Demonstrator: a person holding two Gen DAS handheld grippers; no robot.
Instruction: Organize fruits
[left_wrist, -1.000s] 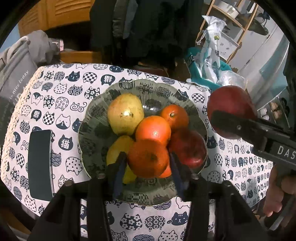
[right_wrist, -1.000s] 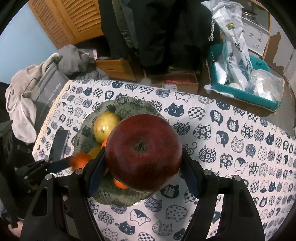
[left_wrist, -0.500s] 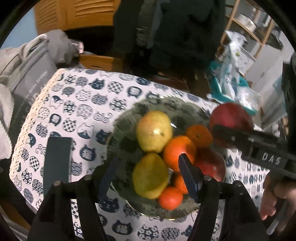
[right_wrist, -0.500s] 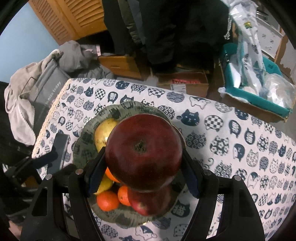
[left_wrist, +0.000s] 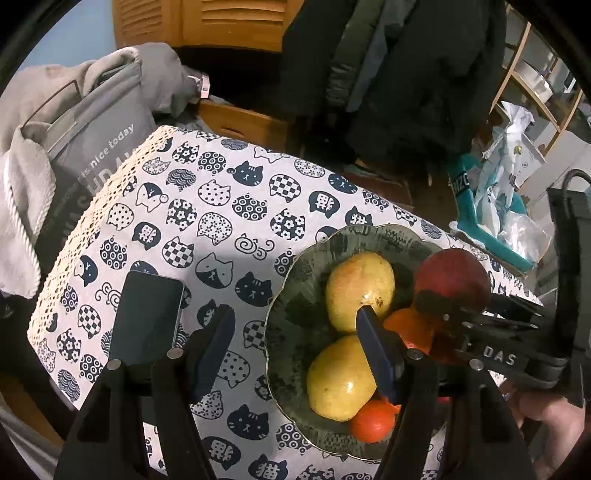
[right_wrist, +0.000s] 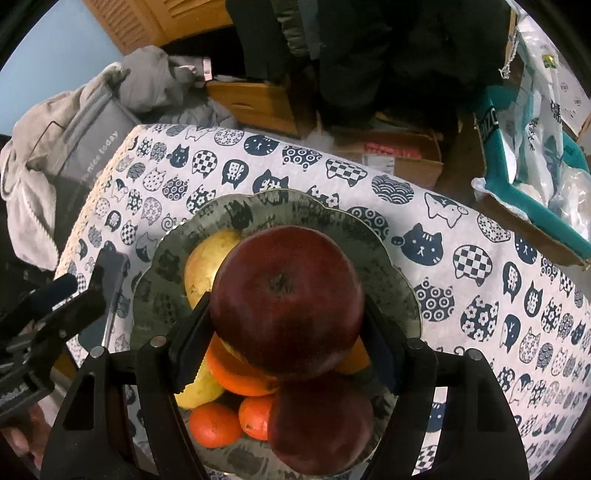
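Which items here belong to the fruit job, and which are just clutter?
Job: red apple held in the right gripper; plate; pears; oranges; second apple; left gripper, empty.

Clutter: phone; grey bag; teal box; cardboard box.

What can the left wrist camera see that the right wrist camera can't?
Only the left wrist view shows the left gripper from behind, its fingers apart over the tablecloth and the bowl's edge with nothing between them. It also shows the whole dark phone and a wooden shelf.

Only the right wrist view shows the second red apple lying in the bowl, and the stem dimple of the big red apple clamped in the right gripper.

Both show the green bowl, yellow pears, oranges and grey bag.
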